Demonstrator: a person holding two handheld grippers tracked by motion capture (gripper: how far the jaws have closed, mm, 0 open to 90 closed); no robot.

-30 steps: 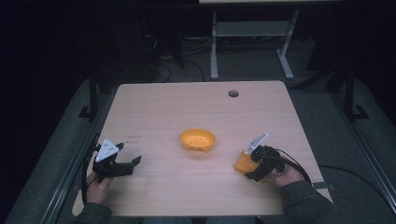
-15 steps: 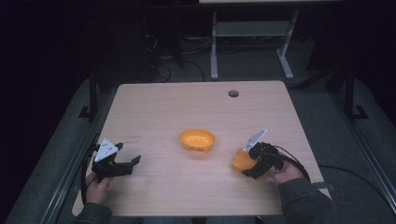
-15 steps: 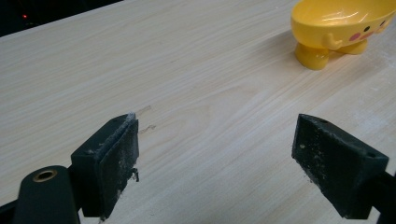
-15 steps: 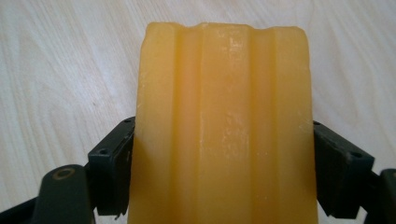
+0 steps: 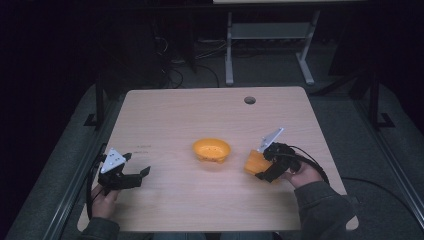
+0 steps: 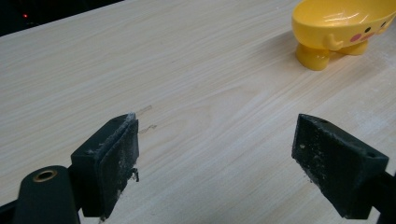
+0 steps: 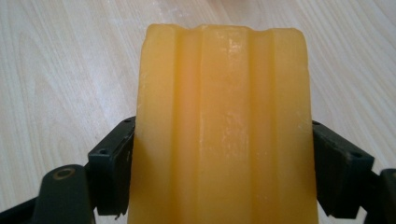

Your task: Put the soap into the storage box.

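From the high view, a pale wooden table with rounded corners and a dark round cable hole near its far edge carries a small orange-yellow footed bowl at about its middle. The right gripper, held in the person's right hand near the table's right side, is clamped on an orange ribbed block, which sits just right of the bowl without touching it; whether the block rests on the wood or is lifted off it cannot be told from here. The left gripper, in the left hand near the table's left front, lies low over the wood, well apart from the bowl, with its jaws spread and nothing between them. In the left gripper view, the left gripper shows its two black jaws standing wide apart over bare wood grain, with the glossy yellow bowl on short stubby feet, pink cheek spots on its side, far off at the upper right. In the right gripper view, the right gripper presses both jaws against the two sides of the waxy orange block, whose lengthwise ridges run up away from the camera, with the table's wood beyond it
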